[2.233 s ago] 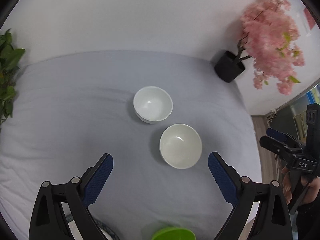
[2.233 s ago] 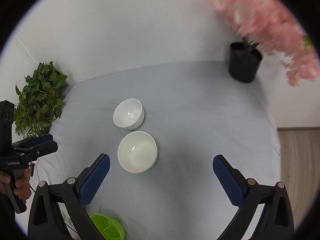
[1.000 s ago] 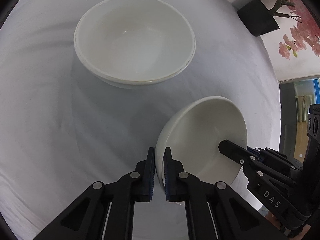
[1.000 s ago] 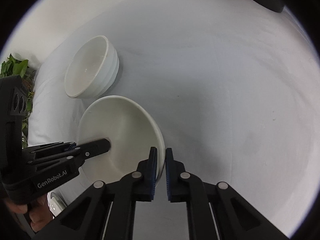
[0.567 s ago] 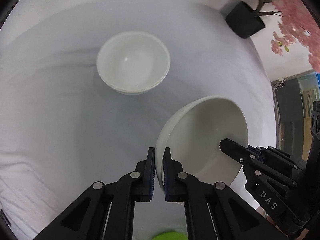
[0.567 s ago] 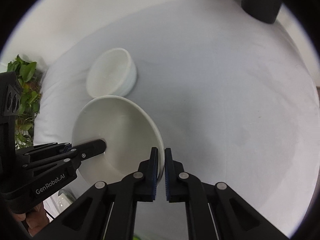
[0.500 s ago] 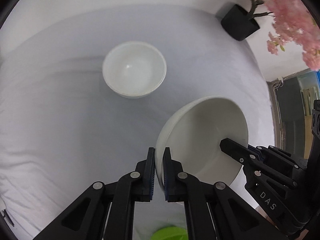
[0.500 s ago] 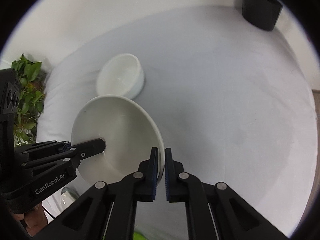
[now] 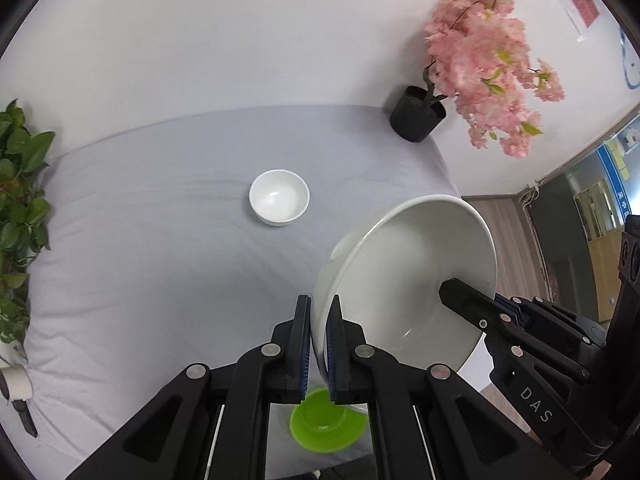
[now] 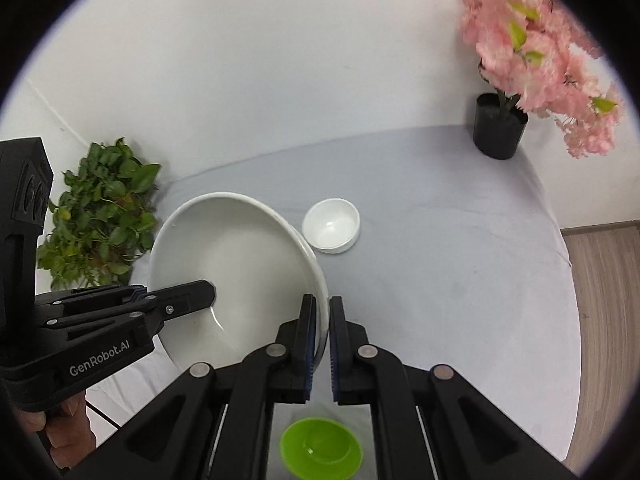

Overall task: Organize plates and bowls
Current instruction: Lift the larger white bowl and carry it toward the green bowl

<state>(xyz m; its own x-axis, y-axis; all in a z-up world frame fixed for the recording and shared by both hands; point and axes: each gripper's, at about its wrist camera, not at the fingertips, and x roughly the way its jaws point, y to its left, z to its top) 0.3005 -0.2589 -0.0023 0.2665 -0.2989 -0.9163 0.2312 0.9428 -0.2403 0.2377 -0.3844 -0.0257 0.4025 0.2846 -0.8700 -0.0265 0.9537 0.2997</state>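
A large white bowl [image 9: 416,268] hangs high above the table, held by both grippers. My left gripper [image 9: 318,334] is shut on its left rim, and my right gripper [image 10: 319,334] is shut on the opposite rim of the same large white bowl [image 10: 240,264]. In the left wrist view the right gripper's fingers [image 9: 464,300] reach over the bowl's far rim. A smaller white bowl [image 9: 279,197] sits on the grey cloth below, also in the right wrist view as the small bowl [image 10: 332,226]. A green bowl [image 10: 320,450] lies near the table's front edge.
A black pot with pink blossoms [image 9: 418,114] stands at the back right corner of the grey-clothed table [image 9: 160,240]. A leafy green plant [image 10: 100,216] stands at the left edge. Wooden floor [image 10: 600,320] lies beyond the table's right side.
Both grippers closed on the large bowl's rims and lifted it well above the table. The small bowl and the cloth now look much farther away, and the green bowl came into view.
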